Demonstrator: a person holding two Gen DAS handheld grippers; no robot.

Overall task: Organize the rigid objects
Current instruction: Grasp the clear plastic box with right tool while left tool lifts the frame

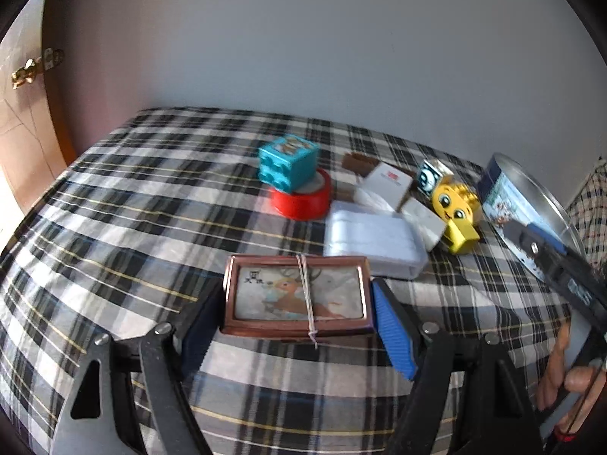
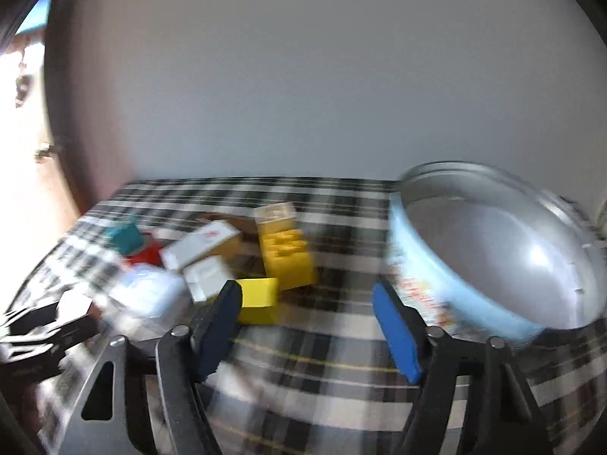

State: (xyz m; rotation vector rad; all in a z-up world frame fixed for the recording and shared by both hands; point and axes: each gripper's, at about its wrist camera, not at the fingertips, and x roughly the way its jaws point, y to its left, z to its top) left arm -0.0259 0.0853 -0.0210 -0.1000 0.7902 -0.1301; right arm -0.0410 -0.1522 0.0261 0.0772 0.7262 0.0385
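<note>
My left gripper (image 1: 297, 299) is shut on a brown card box (image 1: 296, 297) with a deer picture and a rubber band, held just above the plaid cloth (image 1: 132, 227). Behind it lie a white pack (image 1: 371, 242), a teal block (image 1: 288, 163) on a red tape roll (image 1: 301, 199), small white boxes (image 1: 387, 185) and a yellow face brick (image 1: 457, 212). My right gripper (image 2: 307, 303) is open and empty, between the yellow brick (image 2: 286, 261) and the round tin (image 2: 489, 250). The right wrist view is blurred.
The round blue tin (image 1: 519, 197) stands open at the right edge of the cloth. The right-hand tool and a hand (image 1: 569, 371) show at the right of the left wrist view. A wall runs behind the table, and a door (image 1: 22, 113) is at the left.
</note>
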